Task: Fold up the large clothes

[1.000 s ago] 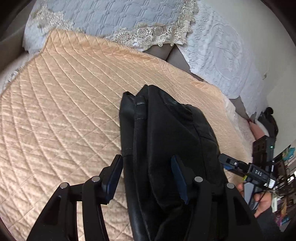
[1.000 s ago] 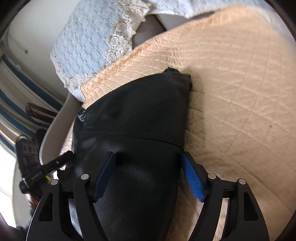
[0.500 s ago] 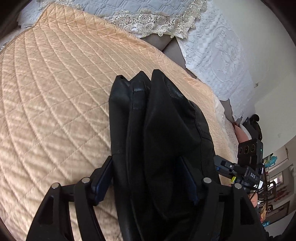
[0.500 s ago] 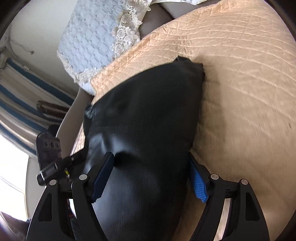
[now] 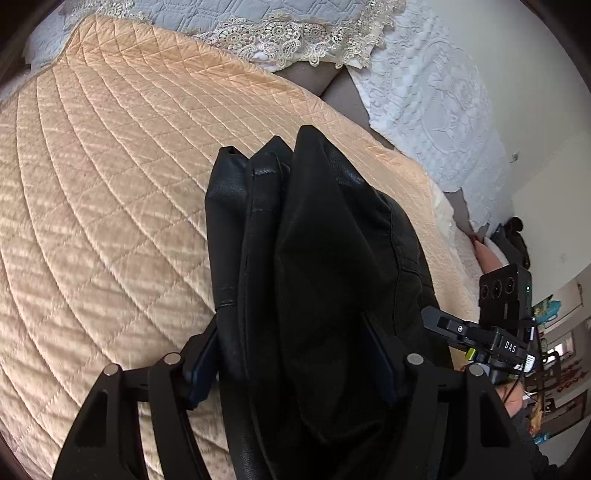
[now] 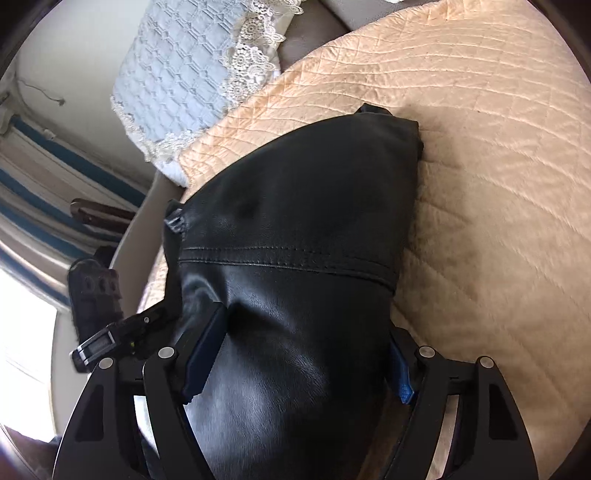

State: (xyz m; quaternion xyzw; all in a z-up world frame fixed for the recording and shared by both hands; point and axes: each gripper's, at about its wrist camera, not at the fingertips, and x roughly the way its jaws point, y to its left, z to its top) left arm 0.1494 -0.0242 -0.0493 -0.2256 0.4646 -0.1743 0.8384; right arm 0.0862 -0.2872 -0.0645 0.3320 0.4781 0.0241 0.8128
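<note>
A black leather garment (image 5: 317,221) lies folded into a thick, narrow bundle on the peach quilted bedspread (image 5: 110,221). My left gripper (image 5: 288,328) straddles the near end of the bundle. Its jaws are closing, and both pads sit against the leather. In the right wrist view the same garment (image 6: 303,192) shows a stitched seam across its glossy top. My right gripper (image 6: 306,321) spans it as well, one pad dug into the leather and the other tucked against its right edge. Each gripper shows at the edge of the other's view.
A blue-grey pillow with a lace border (image 5: 258,14) and a white embossed pillow (image 5: 436,110) lie at the head of the bed. The bedspread (image 6: 498,184) stretches wide to the garment's sides. A hand (image 5: 513,398) holds the right gripper by the bed's edge.
Both grippers have come down and forward over the bundle. The left jaws, earlier with one finger clear of the leather, now enclose the bundle's full width.
</note>
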